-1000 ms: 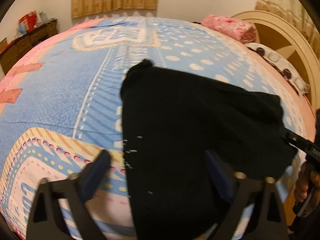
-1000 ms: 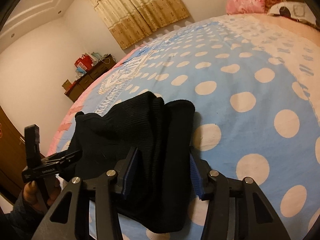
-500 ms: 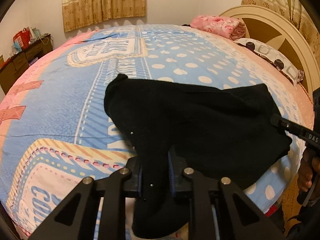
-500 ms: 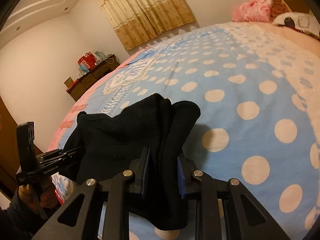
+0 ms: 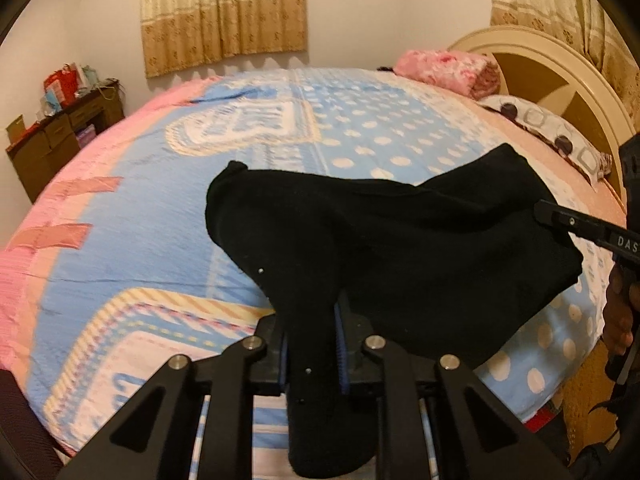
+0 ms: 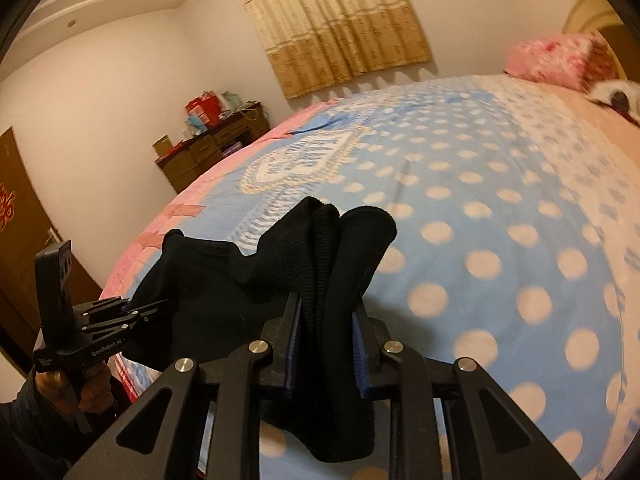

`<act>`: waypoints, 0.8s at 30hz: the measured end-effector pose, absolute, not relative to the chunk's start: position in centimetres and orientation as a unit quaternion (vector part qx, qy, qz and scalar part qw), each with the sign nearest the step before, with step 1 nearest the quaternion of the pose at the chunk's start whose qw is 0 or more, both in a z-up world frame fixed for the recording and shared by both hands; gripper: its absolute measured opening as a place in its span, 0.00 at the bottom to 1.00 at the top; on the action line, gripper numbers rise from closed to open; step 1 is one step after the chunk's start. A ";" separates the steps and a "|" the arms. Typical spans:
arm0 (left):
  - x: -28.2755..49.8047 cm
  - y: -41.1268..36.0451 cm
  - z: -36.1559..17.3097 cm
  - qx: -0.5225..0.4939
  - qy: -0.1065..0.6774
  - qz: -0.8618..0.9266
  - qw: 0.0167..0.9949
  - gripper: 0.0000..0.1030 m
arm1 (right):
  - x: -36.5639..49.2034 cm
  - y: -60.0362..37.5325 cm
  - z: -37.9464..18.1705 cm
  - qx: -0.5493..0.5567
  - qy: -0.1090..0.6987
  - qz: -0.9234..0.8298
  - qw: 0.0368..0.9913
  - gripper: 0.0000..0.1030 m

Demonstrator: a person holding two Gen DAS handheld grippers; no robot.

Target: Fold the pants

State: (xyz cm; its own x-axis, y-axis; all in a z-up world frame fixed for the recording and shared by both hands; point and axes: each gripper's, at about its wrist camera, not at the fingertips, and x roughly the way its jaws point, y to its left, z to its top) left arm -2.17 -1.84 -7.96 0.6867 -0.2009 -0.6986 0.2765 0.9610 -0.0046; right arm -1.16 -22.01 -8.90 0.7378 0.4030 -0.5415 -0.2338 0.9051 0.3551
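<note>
The black pants (image 5: 400, 240) hang lifted off the near part of the blue polka-dot bedspread (image 5: 160, 208). My left gripper (image 5: 312, 320) is shut on a bunched edge of the cloth, which droops below its blue pads. My right gripper (image 6: 326, 312) is shut on the thick ribbed end of the pants (image 6: 224, 276); folds stick up above its pads. In the left wrist view the right gripper's finger (image 5: 560, 222) meets the cloth at the right. In the right wrist view the left gripper (image 6: 132, 312), held by a hand, grips the far left of the cloth.
Wide bedspread (image 6: 500, 240) stretches beyond the pants. A pink pillow (image 5: 448, 74) and a patterned pillow (image 5: 560, 136) lie by the headboard (image 5: 560, 64). A brown dresser (image 5: 60, 136) with red bags stands at the left wall, and curtains (image 5: 224, 12) hang behind.
Both grippers closed from open onto the black pants, then rose, lifting the cloth off the bedspread. The pants now sag between the two grips.
</note>
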 end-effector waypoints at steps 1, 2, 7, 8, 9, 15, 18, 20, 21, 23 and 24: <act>-2.1 -1.1 -7.5 0.051 0.369 -0.123 0.920 0.19 | -0.5 -21.3 -8.3 0.127 0.317 0.181 0.922 0.22; -1.9 -0.3 -7.0 0.049 0.364 -0.115 0.923 0.19 | 0.0 -20.7 -7.8 0.121 0.316 0.187 0.922 0.22; -0.6 4.2 -5.7 0.037 0.353 -0.069 0.933 0.19 | 4.1 -15.8 -5.1 0.081 0.308 0.231 0.919 0.22; -0.1 5.2 -5.6 0.034 0.351 -0.058 0.934 0.19 | 5.3 -14.4 -4.6 0.072 0.307 0.242 0.918 0.22; 0.3 6.2 -5.5 0.030 0.350 -0.047 0.935 0.19 | 6.1 -13.4 -4.2 0.066 0.307 0.249 0.916 0.22; 3.4 12.2 -5.2 0.015 0.340 0.019 0.940 0.19 | 12.6 -5.3 -2.8 0.018 0.307 0.295 0.905 0.22; 5.1 14.8 -5.2 0.004 0.336 0.049 0.941 0.19 | 15.8 -1.8 -2.7 0.005 0.307 0.313 0.899 0.21; 6.0 16.4 -5.3 0.002 0.331 0.066 0.941 0.19 | 17.9 0.0 -2.9 0.003 0.312 0.320 0.895 0.21; 6.6 17.2 -5.6 -0.001 0.330 0.075 0.941 0.19 | 18.8 0.8 -3.1 0.003 0.314 0.323 0.893 0.21; 7.8 18.7 -6.3 -0.010 0.334 0.086 0.939 0.19 | 20.8 2.6 -3.6 0.003 0.319 0.332 0.888 0.21; 8.3 19.5 -6.8 -0.015 0.338 0.091 0.937 0.19 | 21.8 3.6 -4.0 0.002 0.324 0.336 0.884 0.21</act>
